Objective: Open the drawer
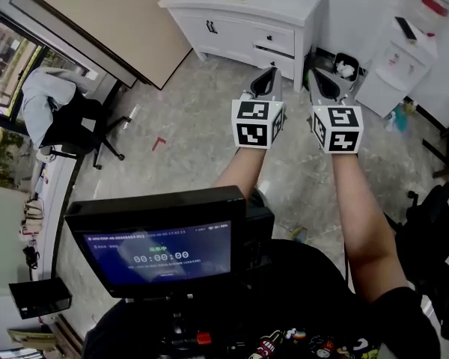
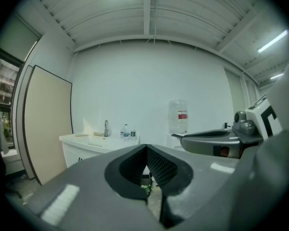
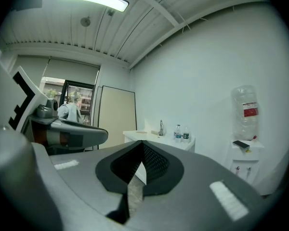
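Screen: nearest us, a dark monitor [image 1: 161,256] reads a row of zeros; our forearms reach out beyond it
Left gripper: we hold the left gripper [image 1: 269,75] above the floor; its pads [image 2: 135,165] are pressed together at the tip, nothing between them
Right gripper: the right gripper [image 1: 319,76] is level beside it; its jaws likewise meet on nothing
Drawer: the drawer [image 1: 273,37] sits in the white cabinet [image 1: 232,40] ahead, apart from both grippers; untouched
Worktop: bottles [image 3: 180,133] and a tap [image 3: 161,127] stand on the cabinet's worktop [image 1: 247,4]
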`<state>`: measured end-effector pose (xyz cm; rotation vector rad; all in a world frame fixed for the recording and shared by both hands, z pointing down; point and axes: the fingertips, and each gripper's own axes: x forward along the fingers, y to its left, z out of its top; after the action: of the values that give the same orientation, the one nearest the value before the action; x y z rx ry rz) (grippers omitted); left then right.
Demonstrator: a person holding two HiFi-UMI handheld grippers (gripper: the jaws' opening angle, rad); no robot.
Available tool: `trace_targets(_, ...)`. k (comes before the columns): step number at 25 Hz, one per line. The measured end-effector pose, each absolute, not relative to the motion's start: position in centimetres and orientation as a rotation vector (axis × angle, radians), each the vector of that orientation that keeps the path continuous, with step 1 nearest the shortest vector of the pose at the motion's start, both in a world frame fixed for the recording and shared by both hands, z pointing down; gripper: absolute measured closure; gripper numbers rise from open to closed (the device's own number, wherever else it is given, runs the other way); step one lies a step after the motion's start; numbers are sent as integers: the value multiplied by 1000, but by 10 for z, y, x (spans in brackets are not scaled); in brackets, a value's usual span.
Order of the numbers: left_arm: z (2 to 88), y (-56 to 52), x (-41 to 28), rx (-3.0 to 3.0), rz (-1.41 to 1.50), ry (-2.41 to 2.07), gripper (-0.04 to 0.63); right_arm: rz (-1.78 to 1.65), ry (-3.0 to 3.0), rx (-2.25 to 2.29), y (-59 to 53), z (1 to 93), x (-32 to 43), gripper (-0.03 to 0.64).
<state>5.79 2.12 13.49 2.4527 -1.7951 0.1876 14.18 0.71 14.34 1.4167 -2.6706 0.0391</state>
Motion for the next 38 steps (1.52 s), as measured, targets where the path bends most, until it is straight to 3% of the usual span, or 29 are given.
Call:
trace_targets(7,170,-129,-9,2514,214,-1648,594,84,-2581,1522,-122,168,80,594)
trace_targets(15,227,-282,-40,2582,226,-1578,594,150,-2526,1600,-268,229,52,594)
trace_targets(19,304,-353,-50,2578,268,-1601,594,146,-2532,1583,-330,300,51,594)
trace_targets(22,388,-406,-56,2561,259,-1586,530,131,-2545,1577,-374,375,41,594)
trace_targets(30,590,-532,-78,2542,347,-1611,465,116,-2571,1600,-451,555,16,594)
trace_targets(38,652,-589,-88,2512,363,-1709,428,64,-2536,1645,-505,612,8,594)
